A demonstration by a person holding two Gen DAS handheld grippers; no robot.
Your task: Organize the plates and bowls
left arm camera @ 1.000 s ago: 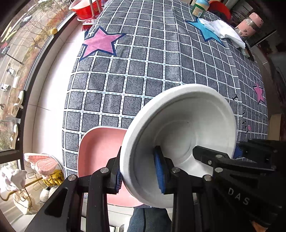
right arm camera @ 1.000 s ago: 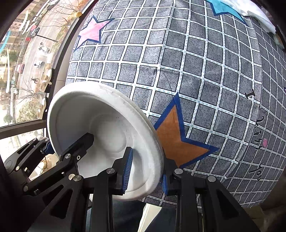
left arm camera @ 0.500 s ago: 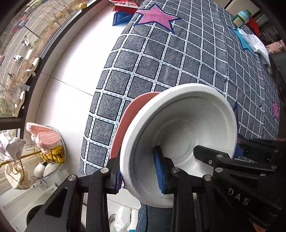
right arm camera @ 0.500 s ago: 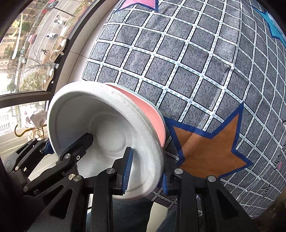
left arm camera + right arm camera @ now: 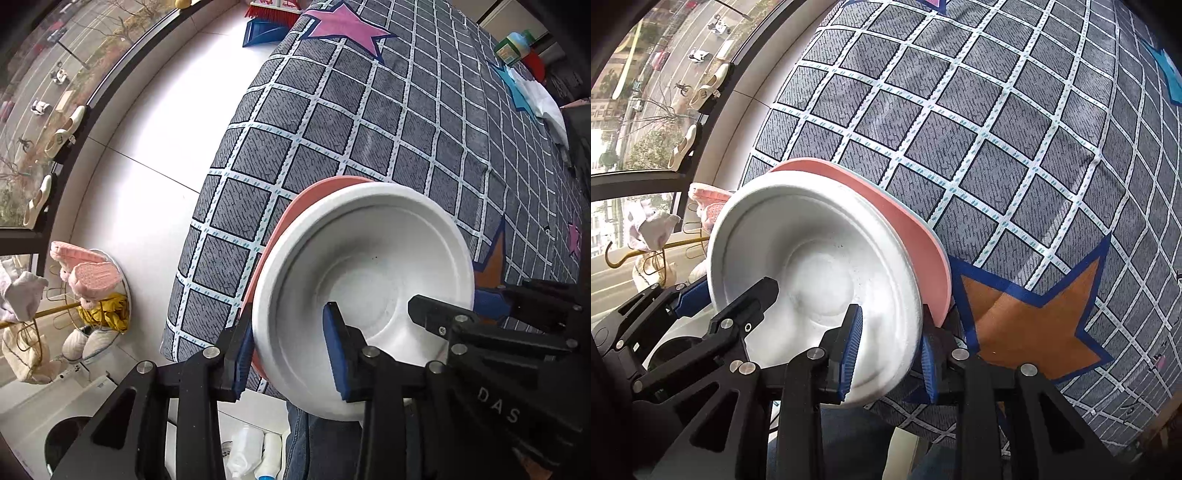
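A white foam bowl (image 5: 369,280) is held between both grippers, one on each side of its rim. My left gripper (image 5: 291,354) is shut on the bowl's left rim. My right gripper (image 5: 890,354) is shut on its right rim; the bowl also shows in the right wrist view (image 5: 812,266). A pink plate (image 5: 291,225) lies right under the bowl near the table's front left corner, mostly hidden by it; its rim shows in the right wrist view (image 5: 912,240). Whether the bowl touches the plate cannot be told.
The table wears a grey checked cloth (image 5: 369,122) with star patches, an orange one (image 5: 1027,325) beside the plate. A bottle (image 5: 513,44) and white cloth (image 5: 539,99) lie at the far end. White floor (image 5: 155,147), window and slippers (image 5: 85,269) are to the left.
Both grippers have carried the bowl left and toward the table's front corner, over the pink plate. The plate went from beside the bowl to under it.
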